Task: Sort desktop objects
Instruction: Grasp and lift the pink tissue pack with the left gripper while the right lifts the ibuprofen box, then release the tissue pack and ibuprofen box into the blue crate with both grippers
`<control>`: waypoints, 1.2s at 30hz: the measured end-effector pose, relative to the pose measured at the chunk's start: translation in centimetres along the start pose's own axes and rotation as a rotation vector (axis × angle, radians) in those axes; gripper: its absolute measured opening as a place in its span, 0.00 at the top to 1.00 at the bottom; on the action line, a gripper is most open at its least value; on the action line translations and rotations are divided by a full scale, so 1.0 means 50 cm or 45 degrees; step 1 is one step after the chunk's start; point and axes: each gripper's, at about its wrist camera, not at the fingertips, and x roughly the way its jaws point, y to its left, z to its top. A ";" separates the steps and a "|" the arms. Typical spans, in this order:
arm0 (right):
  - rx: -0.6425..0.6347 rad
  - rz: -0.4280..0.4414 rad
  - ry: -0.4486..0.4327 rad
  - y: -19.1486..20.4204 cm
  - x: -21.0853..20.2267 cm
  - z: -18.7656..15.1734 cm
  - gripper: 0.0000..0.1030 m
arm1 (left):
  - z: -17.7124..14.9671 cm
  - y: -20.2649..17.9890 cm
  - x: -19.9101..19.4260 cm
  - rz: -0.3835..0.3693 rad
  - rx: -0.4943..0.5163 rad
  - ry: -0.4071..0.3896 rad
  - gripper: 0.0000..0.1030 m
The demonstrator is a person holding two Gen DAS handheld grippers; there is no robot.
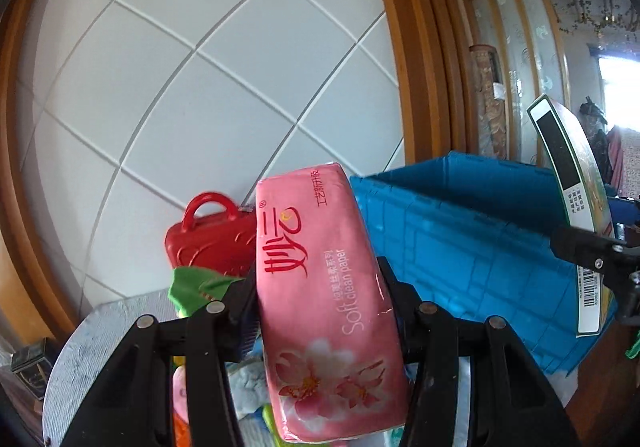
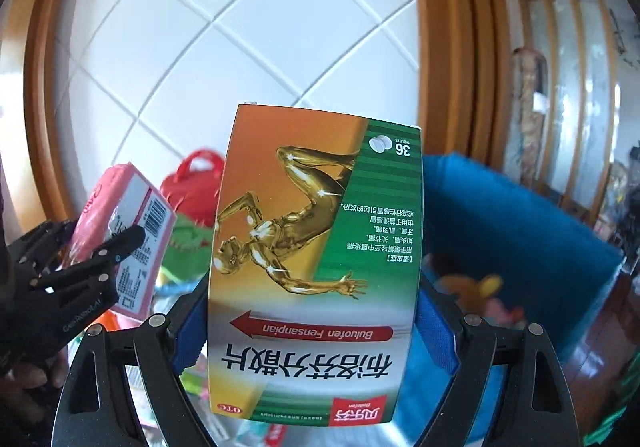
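My left gripper (image 1: pixel 320 287) is shut on a pink tissue pack (image 1: pixel 324 287) printed with flowers, held lifted above the table. In the right wrist view that same pack (image 2: pixel 128 231) shows at the left with the left gripper (image 2: pixel 100 251) around it. My right gripper (image 2: pixel 314 311) is shut on a medicine box (image 2: pixel 316 259) with a golden figure on orange and green, also raised. This box (image 1: pixel 576 215) appears at the right edge of the left wrist view, over the blue storage bin (image 1: pixel 460 247).
A red handbag-shaped case (image 1: pixel 208 239) stands against the white tiled wall, with green cloth (image 1: pixel 196 283) in front of it. Several small items lie on the grey round table (image 1: pixel 92 331). The blue bin (image 2: pixel 532 243) holds soft toys (image 2: pixel 480 291). A wooden frame rises behind.
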 end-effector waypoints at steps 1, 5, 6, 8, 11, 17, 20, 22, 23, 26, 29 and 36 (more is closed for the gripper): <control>-0.004 -0.012 -0.020 -0.029 -0.013 0.013 0.14 | 0.024 -0.033 -0.001 -0.013 0.006 -0.022 0.51; -0.005 -0.087 -0.073 -0.172 -0.056 0.059 0.14 | 0.113 -0.177 0.012 -0.096 0.036 -0.080 0.51; 0.004 -0.100 -0.084 -0.220 -0.065 0.069 0.14 | 0.130 -0.211 0.017 -0.109 0.045 -0.085 0.51; 0.016 -0.118 -0.087 -0.284 -0.068 0.078 0.14 | 0.162 -0.282 0.038 -0.151 0.042 -0.081 0.51; 0.038 -0.124 -0.055 -0.383 -0.060 0.088 0.14 | 0.192 -0.372 0.072 -0.179 0.069 -0.058 0.51; 0.078 -0.118 0.043 -0.511 -0.001 0.085 0.14 | 0.234 -0.490 0.127 -0.169 0.139 0.002 0.51; 0.118 -0.106 0.094 -0.553 0.035 0.074 0.14 | 0.250 -0.520 0.149 -0.159 0.155 0.021 0.51; 0.136 -0.109 0.107 -0.575 0.055 0.068 0.14 | 0.262 -0.541 0.168 -0.145 0.172 0.039 0.51; 0.147 -0.104 0.116 -0.586 0.066 0.066 0.14 | 0.265 -0.545 0.179 -0.137 0.178 0.053 0.51; 0.161 -0.104 0.141 -0.610 0.100 0.065 0.14 | 0.271 -0.547 0.212 -0.120 0.179 0.100 0.50; 0.183 -0.101 0.148 -0.629 0.124 0.068 0.14 | 0.276 -0.556 0.239 -0.105 0.210 0.128 0.48; 0.220 -0.138 0.176 -0.653 0.170 0.094 0.13 | 0.322 -0.559 0.237 0.029 0.226 0.026 0.05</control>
